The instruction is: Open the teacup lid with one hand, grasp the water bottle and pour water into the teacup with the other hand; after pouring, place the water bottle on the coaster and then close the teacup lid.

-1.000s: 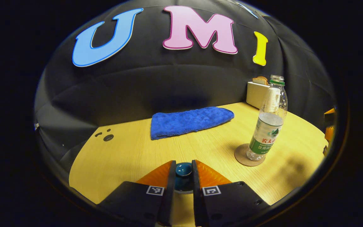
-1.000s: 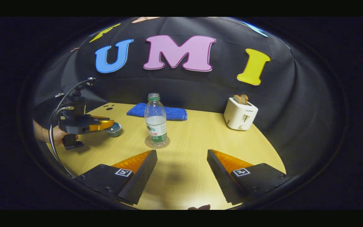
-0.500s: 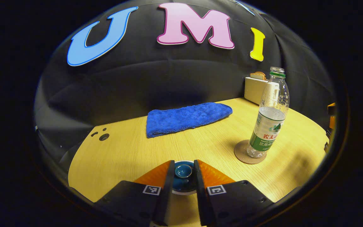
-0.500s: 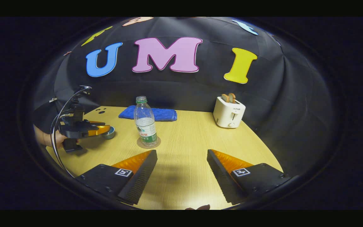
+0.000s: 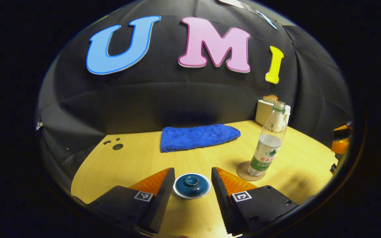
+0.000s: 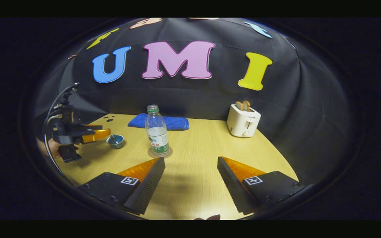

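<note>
The teacup (image 6: 116,141) stands on the wooden table with its dark blue lid (image 5: 192,185) on it. My left gripper (image 5: 192,173) is open above it, with the lid between the spread fingers and clear of both. In the right gripper view, the left gripper (image 6: 106,133) hangs just left of the cup, held by a hand. The water bottle (image 5: 267,148) (image 6: 157,135), partly filled and uncapped, stands upright on the round coaster (image 5: 243,169) (image 6: 150,152). My right gripper (image 6: 190,165) is open over bare table, well short of the bottle.
A folded blue towel (image 5: 198,137) (image 6: 159,121) lies at the back of the table (image 6: 203,148). A white toaster (image 6: 243,121) (image 5: 266,110) with toast stands at the back right. Small holes (image 5: 117,146) mark the table's far left corner.
My left gripper was shut on the lid's knob; it has opened and drawn back and up, leaving the lid on the cup. The right gripper has barely shifted.
</note>
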### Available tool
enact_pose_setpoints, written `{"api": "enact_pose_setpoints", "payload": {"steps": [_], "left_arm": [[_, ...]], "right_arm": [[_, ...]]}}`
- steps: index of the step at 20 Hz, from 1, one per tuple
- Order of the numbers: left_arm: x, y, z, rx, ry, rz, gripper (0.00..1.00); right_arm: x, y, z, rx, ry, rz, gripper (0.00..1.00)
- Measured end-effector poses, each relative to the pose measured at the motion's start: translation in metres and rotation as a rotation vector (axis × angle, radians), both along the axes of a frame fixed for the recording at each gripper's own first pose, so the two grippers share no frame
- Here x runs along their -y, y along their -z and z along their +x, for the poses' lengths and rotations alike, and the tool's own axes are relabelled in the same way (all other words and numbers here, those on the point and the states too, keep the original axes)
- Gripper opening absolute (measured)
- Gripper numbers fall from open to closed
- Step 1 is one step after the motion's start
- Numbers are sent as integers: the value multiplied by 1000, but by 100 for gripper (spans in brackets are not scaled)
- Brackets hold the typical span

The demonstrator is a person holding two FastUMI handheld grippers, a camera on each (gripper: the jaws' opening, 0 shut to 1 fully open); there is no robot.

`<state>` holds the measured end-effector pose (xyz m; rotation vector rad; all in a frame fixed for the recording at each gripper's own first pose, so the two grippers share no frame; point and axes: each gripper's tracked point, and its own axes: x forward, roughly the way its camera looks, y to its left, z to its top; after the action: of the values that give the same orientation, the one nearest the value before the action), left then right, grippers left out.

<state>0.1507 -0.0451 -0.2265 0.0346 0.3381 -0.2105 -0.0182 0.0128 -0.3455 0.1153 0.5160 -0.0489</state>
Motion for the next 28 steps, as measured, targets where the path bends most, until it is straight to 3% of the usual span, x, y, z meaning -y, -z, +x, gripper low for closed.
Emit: {"api": "enact_pose_setpoints", "payload": {"steps": [5,11,19,28], "left_arm": [[2,-48,-57,64,-41,-49,77],[12,-80,-97,78,-146,-89,92],[61,-122,-123,136,-268,-46,90],[106,-140,-138,161,-301,-10,90]], "right_arm": [[3,-14,2,27,-31,-26,99],[18,-36,7,87,-94,-35,97],[62,-67,0,199,-161,1,99],[112,-76,-9,258,-185,10,99]]}}
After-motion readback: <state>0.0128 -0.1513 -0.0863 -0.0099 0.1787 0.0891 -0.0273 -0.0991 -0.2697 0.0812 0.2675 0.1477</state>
